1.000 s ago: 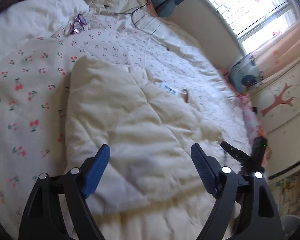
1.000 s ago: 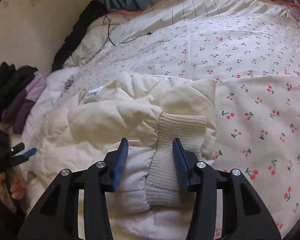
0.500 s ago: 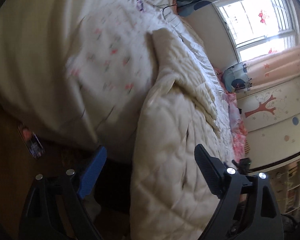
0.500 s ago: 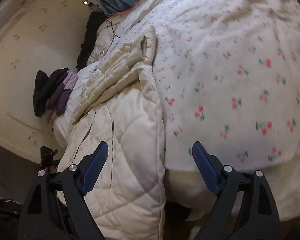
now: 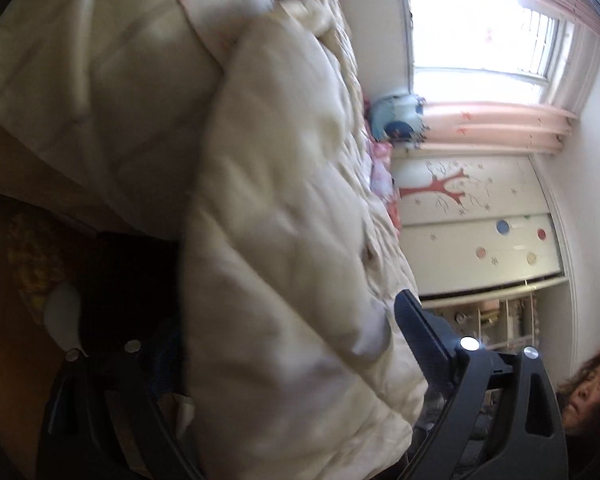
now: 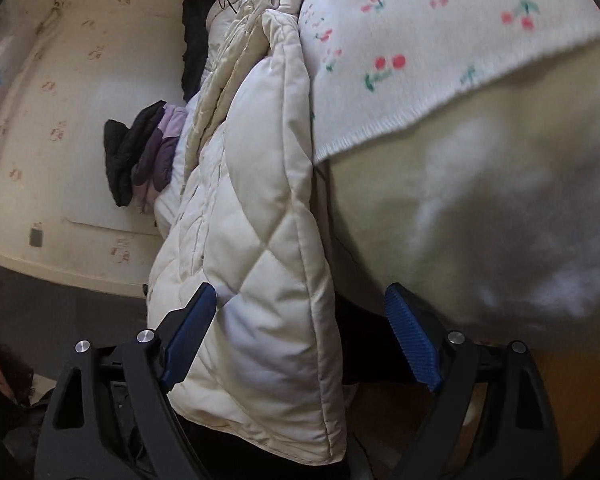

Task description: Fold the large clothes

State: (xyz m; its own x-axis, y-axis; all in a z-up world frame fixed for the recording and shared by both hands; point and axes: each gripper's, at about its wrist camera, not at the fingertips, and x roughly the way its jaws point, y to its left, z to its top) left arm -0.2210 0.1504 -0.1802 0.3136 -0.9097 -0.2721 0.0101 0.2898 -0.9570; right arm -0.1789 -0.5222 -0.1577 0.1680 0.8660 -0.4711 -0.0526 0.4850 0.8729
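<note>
A cream quilted puffer jacket (image 5: 284, 208) lies on the bed and hangs over its near edge. In the left wrist view its hem fills the space between the wide-open fingers of my left gripper (image 5: 284, 344); the left finger is mostly hidden behind the fabric. In the right wrist view the jacket's (image 6: 268, 240) hanging corner sits between the open fingers of my right gripper (image 6: 300, 332), close to the left fingertip (image 6: 192, 320). Neither gripper is closed on the fabric. Both views are low, at the bed's edge.
A cherry-print blanket (image 6: 400, 40) covers the bed over a cream quilt (image 6: 480, 200). Dark and purple clothes (image 6: 144, 156) are piled by the wall. A wardrobe with a tree picture (image 5: 472, 216) and a window (image 5: 480, 40) stand beyond the bed. The person's face (image 5: 584, 392) shows at the edge.
Both grippers have dropped from above the bed to its near edge. The right gripper opened wide. The jacket's hanging hem now lies between each pair of fingers.
</note>
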